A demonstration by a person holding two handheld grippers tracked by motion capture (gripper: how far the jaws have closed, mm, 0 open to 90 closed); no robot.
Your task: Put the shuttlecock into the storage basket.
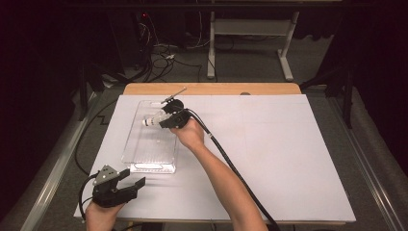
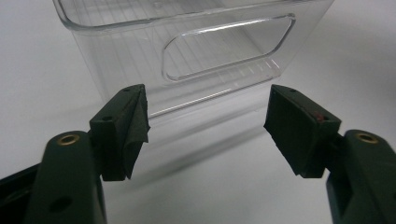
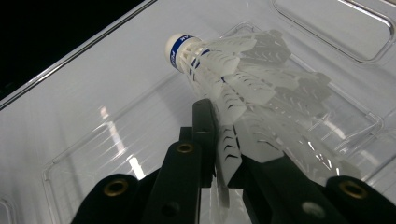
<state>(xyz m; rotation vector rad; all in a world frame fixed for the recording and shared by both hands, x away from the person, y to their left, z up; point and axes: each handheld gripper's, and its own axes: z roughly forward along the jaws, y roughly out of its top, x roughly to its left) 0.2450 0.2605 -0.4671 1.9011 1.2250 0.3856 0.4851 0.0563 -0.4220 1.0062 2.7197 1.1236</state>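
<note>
Right gripper (image 3: 224, 154) is clamped on the skirt of a white shuttlecock (image 3: 233, 79), its two black jaws pinching the feathered plastic edge between them. Seen from that gripper's own camera, the shuttlecock sits in the upper middle of the frame, its rounded cork with a blue band pointing toward the upper left, and the ribbed floor of a clear plastic bin (image 3: 93, 154) lies below it. From the high view, the right gripper (image 1: 166, 121) hangs over the far part of the bin (image 1: 144, 166), left of centre in the frame, with the shuttlecock (image 1: 153, 121) sticking out to the left over the bin's inside. Left gripper (image 1: 130, 185) rests at the lower left of the high view on the white surface (image 1: 279, 159), just beside the bin's near end, its jaws spread wide with nothing between them. Its own camera looks at the bin's near wall (image 2: 140, 56) and handle cutout.
</note>
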